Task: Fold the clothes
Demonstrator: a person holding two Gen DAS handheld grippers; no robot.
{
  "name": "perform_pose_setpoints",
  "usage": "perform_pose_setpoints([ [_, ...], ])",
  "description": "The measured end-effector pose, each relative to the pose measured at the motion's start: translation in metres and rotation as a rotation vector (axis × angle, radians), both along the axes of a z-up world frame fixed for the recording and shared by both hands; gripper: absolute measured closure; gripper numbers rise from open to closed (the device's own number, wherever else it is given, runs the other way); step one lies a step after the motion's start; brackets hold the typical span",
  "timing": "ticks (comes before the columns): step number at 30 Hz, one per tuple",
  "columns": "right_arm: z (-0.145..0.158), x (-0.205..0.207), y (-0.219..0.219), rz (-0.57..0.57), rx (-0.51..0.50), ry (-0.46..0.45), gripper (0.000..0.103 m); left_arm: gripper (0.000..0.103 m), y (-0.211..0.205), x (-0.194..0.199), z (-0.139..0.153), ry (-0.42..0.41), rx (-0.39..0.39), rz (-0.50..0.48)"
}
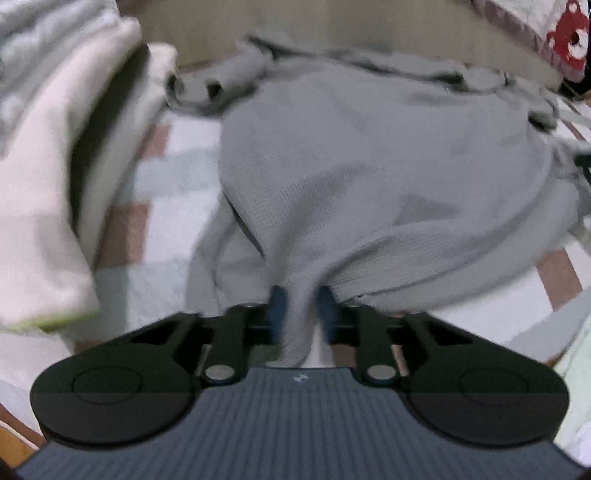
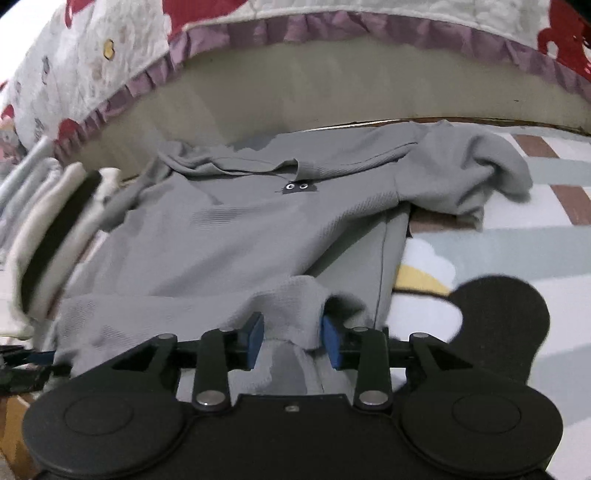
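A grey waffle-knit shirt (image 1: pixel 369 166) lies spread on a patterned mat, collar toward the bed. In the right wrist view the shirt (image 2: pixel 240 229) shows a small dark print with two eyes (image 2: pixel 295 187) below the collar, and its right sleeve (image 2: pixel 472 173) is bunched. My left gripper (image 1: pixel 303 310) is shut on a pinched fold of the shirt's near hem, with the cloth running down between the blue pads. My right gripper (image 2: pixel 292 341) stands open at the near hem. A raised hump of grey cloth sits loosely between its blue pads (image 2: pixel 255 338).
A stack of folded cream and white clothes (image 1: pixel 44 184) stands left of the shirt, the same stack (image 2: pixel 55 229) also showing in the right wrist view. Behind the shirt rises a bed side with a red-printed quilt and purple frill (image 2: pixel 332 29). The checked mat (image 2: pixel 498 229) extends right.
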State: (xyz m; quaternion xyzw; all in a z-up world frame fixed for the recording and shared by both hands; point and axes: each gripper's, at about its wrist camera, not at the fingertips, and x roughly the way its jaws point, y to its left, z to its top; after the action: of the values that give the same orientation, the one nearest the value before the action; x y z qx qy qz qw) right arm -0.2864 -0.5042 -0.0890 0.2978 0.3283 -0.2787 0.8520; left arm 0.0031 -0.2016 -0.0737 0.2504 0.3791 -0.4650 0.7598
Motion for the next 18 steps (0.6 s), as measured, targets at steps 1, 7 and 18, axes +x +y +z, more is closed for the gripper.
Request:
perform_pose_setpoints([
  [1, 0.001, -0.003, 0.006, 0.009, -0.009, 0.004, 0.062, 0.093, 0.0, 0.001, 0.005, -0.021, -0.024, 0.016],
  [7, -0.001, 0.005, 0.046, 0.198, -0.055, -0.003, 0.062, 0.089, -0.001, 0.029, 0.02, -0.049, -0.144, 0.17],
  [18, -0.019, 0.063, 0.047, 0.127, -0.17, 0.182, 0.038, 0.087, -0.009, 0.062, -0.003, 0.101, -0.116, 0.198],
])
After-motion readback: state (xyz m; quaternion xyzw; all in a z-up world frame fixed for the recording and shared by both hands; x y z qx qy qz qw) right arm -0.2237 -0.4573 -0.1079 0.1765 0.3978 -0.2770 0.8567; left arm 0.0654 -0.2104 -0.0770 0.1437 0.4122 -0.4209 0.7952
